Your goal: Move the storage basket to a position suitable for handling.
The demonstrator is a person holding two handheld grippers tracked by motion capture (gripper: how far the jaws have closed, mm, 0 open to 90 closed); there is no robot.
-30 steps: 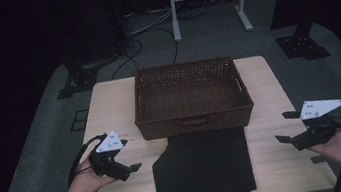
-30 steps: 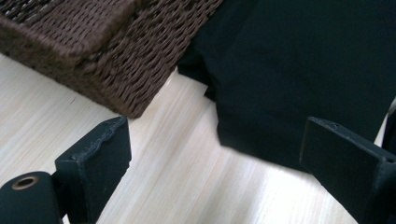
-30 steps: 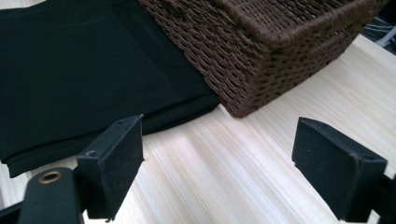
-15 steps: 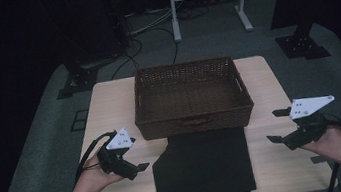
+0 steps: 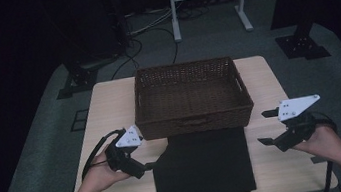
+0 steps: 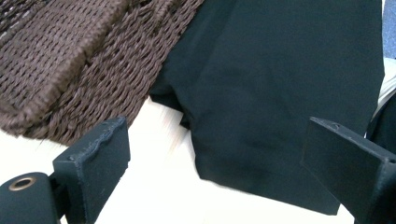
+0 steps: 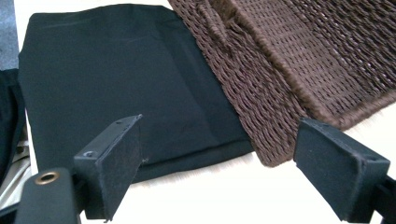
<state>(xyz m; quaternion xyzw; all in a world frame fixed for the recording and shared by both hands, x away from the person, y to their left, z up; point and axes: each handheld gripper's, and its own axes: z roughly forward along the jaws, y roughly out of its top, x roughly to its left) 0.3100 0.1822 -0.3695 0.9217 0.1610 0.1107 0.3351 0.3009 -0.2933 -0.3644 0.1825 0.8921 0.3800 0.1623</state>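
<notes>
Approach step, judged: both grippers' jaws released, empty, flanking folded black cloth at lower centre, below brown wicker basket. Left gripper near cloth's left edge; right gripper apart. Next: pinch cloth edges.

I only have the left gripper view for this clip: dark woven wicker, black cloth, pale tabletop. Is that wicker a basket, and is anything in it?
Observer: Yes, a rectangular dark brown wicker basket; the high view shows nothing inside it.
Operator: How does the cloth lie overall?
Observer: The folded black fabric lies flat in front of the basket, its far edge at the basket's front wall.
Operator: Where's the other hand?
Observer: The right tongs sit right of the fabric over the light wooden table, jaws open, holding nothing.
</notes>
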